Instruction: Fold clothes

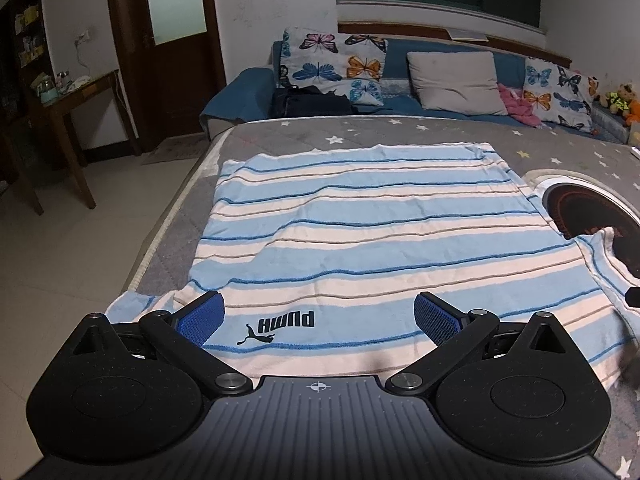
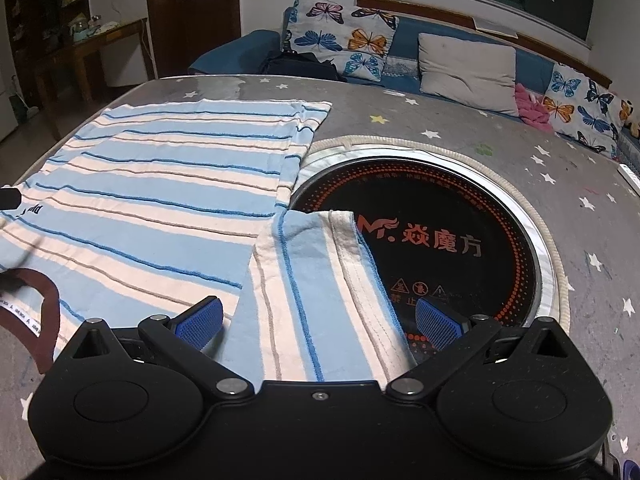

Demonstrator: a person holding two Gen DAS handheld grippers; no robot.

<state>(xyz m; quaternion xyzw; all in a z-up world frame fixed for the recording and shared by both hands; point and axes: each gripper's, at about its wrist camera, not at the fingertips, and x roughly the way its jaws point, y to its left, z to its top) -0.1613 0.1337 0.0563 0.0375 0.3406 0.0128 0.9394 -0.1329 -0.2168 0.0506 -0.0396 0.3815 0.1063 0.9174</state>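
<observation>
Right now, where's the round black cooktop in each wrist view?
Left wrist: the round black cooktop sits at the right edge, mid-height, partly covered by the striped shirt.
Right wrist: the cooktop fills the centre-right, with the shirt's sleeve draped over its left part.
Shared landmark: the plain grey pillow on the sofa behind.

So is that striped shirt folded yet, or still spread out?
Mostly spread out. The striped shirt lies flat on the star-patterned table cover, body unfolded; one sleeve drapes over the round black cooktop.
</observation>
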